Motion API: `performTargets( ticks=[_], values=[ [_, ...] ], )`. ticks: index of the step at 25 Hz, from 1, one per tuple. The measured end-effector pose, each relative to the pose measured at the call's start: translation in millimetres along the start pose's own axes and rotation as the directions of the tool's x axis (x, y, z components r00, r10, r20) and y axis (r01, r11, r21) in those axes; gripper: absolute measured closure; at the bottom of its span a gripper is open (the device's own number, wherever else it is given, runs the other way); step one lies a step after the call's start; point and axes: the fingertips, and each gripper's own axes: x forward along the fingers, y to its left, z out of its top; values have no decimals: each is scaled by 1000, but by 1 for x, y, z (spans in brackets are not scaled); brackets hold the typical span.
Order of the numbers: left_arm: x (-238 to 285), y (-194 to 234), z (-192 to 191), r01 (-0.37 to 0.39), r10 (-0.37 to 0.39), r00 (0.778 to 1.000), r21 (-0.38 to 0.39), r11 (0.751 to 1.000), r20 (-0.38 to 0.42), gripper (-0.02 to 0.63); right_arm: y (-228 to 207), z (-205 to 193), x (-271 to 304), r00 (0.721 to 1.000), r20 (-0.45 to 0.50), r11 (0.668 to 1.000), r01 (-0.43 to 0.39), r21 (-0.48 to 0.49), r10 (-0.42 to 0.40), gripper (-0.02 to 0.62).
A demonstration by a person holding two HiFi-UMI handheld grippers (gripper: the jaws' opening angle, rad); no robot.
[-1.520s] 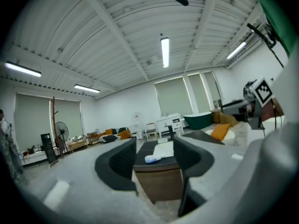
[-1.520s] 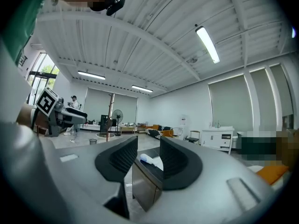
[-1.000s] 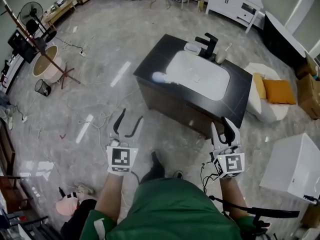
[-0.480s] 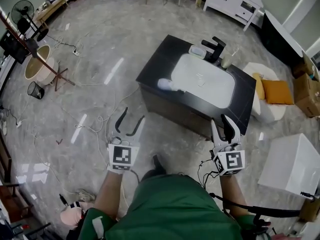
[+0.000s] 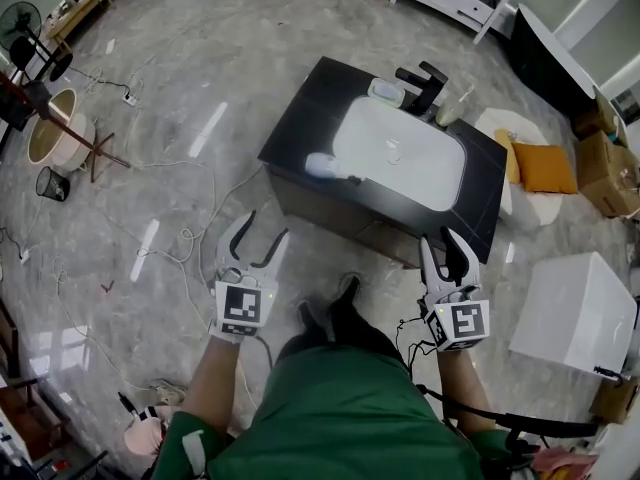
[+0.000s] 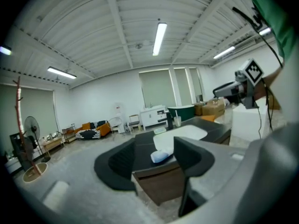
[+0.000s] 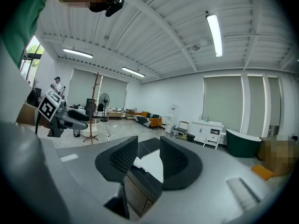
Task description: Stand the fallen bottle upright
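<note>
While both grippers hang short of the vanity, the task stands at the approach, as I judge it: the fallen bottle [image 5: 322, 165] lies on its side on the dark tabletop [image 5: 305, 103], at the left rim of the white basin [image 5: 400, 158], and nothing touches it. The left gripper [image 5: 262, 230] has its fingers spread wide and empty, and in the left gripper view the bottle shows in the gap well beyond them. The right gripper [image 5: 440, 244] holds its fingers a narrower way apart, also with nothing between them. The next move calls for one gripper to reach over the near edge, close across the bottle's body and tip it onto its base on a bare part of the tabletop, away from the basin's rim. Which end carries the cap I cannot tell, as the bottle is small and soft in every view. In the right gripper view a finger covers most of it.
</note>
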Motion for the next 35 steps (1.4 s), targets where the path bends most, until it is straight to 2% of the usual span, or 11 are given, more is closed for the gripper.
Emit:
performTargets(
  ticks=[4,10,15,19,24,28,32,35],
  values=[
    [16,1,5,12,-10,999,56,998,-31,354,-6,-7,16,1000,-8,1000,-6,28,7,463],
    [30,3,4,49,-46,998,58,997,-54,359,-12,17,49,999,39,997,-34,70,31,463],
    [111,-1,11,49,-40,993,76,996,-107,359,-76,17,110,996,49,994,-74,81,70,463],
    [157,-5,14,50,-32,990,130,990,-137,368,-116,9,146,996,51,991,-83,107,78,463],
    [205,-21,5,124,-73,971,217,968,-229,370,-152,-5,171,995,47,984,-93,151,87,463],
    [243,-43,-6,254,-146,926,285,924,-349,370,-182,-15,181,995,47,979,-91,185,83,463],
    [266,-60,-23,398,-212,861,354,846,-463,368,-197,-18,183,997,50,974,-75,213,66,463],
    [282,-71,-33,480,-239,821,402,780,-518,365,-210,-22,181,998,46,965,-52,258,41,463]
  ],
)
